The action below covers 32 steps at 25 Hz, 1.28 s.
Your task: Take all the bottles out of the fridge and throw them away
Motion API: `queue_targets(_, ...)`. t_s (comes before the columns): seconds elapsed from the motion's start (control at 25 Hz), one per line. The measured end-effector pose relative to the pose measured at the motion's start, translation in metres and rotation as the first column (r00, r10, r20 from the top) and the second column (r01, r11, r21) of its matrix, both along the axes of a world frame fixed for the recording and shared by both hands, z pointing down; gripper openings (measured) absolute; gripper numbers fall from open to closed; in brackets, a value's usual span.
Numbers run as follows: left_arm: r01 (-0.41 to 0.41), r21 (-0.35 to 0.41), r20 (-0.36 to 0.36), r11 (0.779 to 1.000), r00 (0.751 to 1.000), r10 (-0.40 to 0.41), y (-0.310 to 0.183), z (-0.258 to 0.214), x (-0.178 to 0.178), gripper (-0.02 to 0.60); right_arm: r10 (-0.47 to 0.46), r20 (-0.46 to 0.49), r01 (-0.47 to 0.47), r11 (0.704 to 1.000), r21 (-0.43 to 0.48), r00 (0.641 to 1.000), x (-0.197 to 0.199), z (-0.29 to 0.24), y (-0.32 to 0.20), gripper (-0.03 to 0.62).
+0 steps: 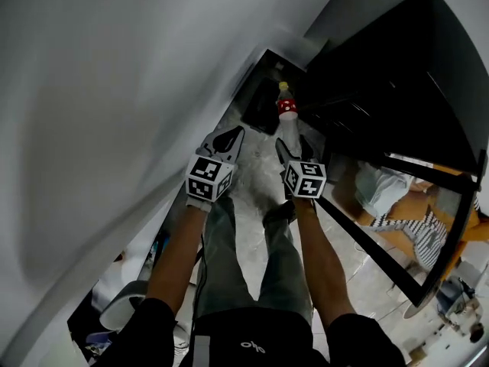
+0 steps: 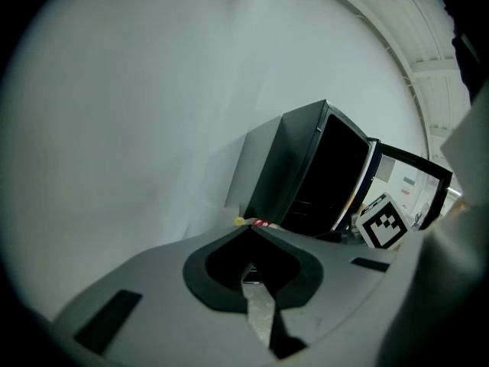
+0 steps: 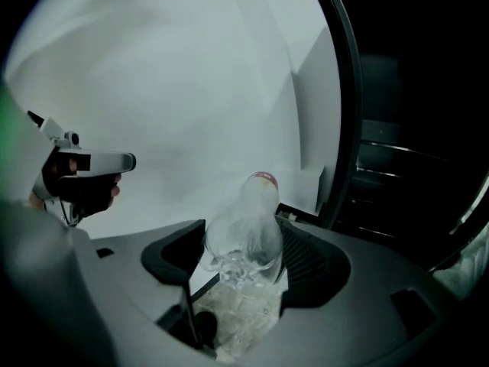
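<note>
Right gripper [image 1: 295, 147] clamps the base of a clear bottle [image 3: 248, 224]. The bottle's long axis runs straight out from the jaws, cap pointing away, beside the open fridge [image 1: 382, 82]. Left gripper [image 2: 248, 234] hangs alongside, jaws pressed together on nothing.

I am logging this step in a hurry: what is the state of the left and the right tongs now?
Left tongs: closed, holding nothing.
Right tongs: closed on a clear plastic bottle.
</note>
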<state>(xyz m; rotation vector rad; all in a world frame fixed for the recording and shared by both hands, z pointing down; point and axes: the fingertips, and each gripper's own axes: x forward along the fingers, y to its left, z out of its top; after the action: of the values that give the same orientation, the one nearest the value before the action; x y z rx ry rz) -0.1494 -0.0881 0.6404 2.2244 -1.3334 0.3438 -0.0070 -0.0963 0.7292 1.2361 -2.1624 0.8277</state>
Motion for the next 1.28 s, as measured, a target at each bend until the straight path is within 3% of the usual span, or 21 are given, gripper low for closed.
queue_targets(0.48,-0.042,-0.076,-0.023,0.996,0.999,0.041,0.017,0.117,0.017,0.003,0.008,-0.014,-0.010,0.996,-0.088,1.000,0.005,0.127,0.028,0.318)
queue_targets(0.88,-0.044,-0.066,-0.031,0.997,0.999,0.042,0.012,0.117,0.006,0.003,-0.021,-0.045,0.014,0.990,-0.137,0.999,-0.003,0.159,0.030,0.319)
queue_targets(1.28,-0.073,-0.085,-0.018,0.994,0.997,0.072,0.002,0.132,-0.002,0.003,0.017,-0.042,-0.026,0.974,-0.227,0.999,-0.012,0.202,0.021,0.319)
